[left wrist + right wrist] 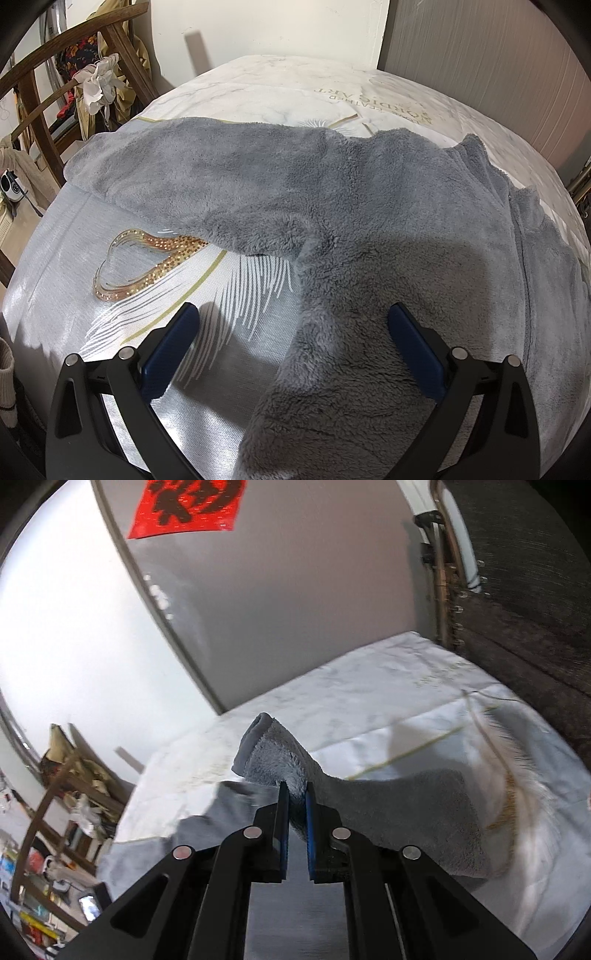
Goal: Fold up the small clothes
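Observation:
A grey fleece garment (369,229) lies spread on the bed, one sleeve (192,166) stretched out to the left. My left gripper (293,314) hovers open above the garment's lower left edge, its blue pads wide apart and nothing between them. In the right wrist view my right gripper (296,790) is shut on a fold of the same grey fleece (273,753), lifted above the bed. The rest of that fleece (417,812) trails down to the right onto the sheet.
The bed has a pale printed cover (92,258) with a gold heart and feather pattern. A wooden chair (40,103) draped with clothes stands at the left. A dark headboard (524,635) rises at the right. A wall with a red paper sign (188,506) stands behind.

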{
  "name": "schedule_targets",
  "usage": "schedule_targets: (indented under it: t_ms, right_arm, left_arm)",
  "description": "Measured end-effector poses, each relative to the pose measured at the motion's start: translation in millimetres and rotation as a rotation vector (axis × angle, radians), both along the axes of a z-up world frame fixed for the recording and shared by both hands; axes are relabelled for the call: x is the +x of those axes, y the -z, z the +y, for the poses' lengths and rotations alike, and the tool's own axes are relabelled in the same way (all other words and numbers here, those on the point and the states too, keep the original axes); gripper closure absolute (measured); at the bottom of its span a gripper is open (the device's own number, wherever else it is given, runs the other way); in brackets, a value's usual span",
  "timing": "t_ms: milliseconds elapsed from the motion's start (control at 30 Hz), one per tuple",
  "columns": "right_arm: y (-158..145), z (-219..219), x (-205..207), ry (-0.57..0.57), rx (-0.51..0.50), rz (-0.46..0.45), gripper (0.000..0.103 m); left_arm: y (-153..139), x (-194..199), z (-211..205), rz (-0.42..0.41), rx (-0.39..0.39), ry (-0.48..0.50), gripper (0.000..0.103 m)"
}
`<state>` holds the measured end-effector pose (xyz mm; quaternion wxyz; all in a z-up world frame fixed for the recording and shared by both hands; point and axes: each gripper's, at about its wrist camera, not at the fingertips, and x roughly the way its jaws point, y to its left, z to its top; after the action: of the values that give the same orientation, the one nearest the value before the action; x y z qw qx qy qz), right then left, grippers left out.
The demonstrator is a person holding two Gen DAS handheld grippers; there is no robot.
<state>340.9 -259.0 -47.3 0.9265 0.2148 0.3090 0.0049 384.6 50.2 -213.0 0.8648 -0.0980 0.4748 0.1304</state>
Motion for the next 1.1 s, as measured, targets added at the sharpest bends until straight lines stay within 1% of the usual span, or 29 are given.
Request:
schedule_targets:
  t_ms: [233, 367, 533, 700, 800, 833, 900, 933, 967, 1000, 1033, 1100]
  right_arm:
    - [-10, 40, 9, -0.075, 0.047, -0.027, 0.095]
    - [-5, 58, 16, -0.11, 0.071, -0.017, 0.095]
    - [15, 80, 22, -0.141, 0.092, 0.014, 0.095]
    - [47, 99, 31, -0.169, 0.134, 0.068, 0.095]
    - [68, 110, 34, -0.184, 0.121, 0.11, 0.094]
    - [76, 115, 36, -0.195, 0.119, 0.131, 0.092]
    - [93, 123, 41, -0.224, 0.106, 0.204, 0.091]
    - [102, 127, 42, -0.24, 0.098, 0.253, 0.084]
    - [108, 130, 42, -0.256, 0.1, 0.282, 0.077]
    - [111, 131, 40, -0.272, 0.109, 0.297, 0.067]
    - [109, 131, 36, -0.287, 0.112, 0.291, 0.067]
    - [96, 128, 23, -0.31, 0.084, 0.246, 0.066]
  left_arm:
    - [0, 0, 0, 0.0, 0.0, -0.001, 0.004]
    - [0, 0, 0, 0.0, 0.0, -0.001, 0.004]
    - [0, 0, 0, 0.0, 0.0, -0.001, 0.004]
    - [0, 0, 0, 0.0, 0.0, -0.001, 0.004]
    - [0, 1, 0, 0.0, 0.0, -0.001, 0.004]
    - [0, 1, 0, 0.001, 0.0, -0.001, 0.004]
    - [0, 1, 0, 0.001, 0.0, -0.001, 0.004]
    - [0, 1, 0, 0.001, 0.0, 0.0, 0.004]
    - [0, 1, 0, 0.001, 0.0, 0.0, 0.004]
    - [0, 1, 0, 0.001, 0.0, -0.001, 0.004]
    - [0, 1, 0, 0.001, 0.0, 0.0, 0.004]
    - [0, 1, 1, 0.002, -0.003, 0.003, 0.004]
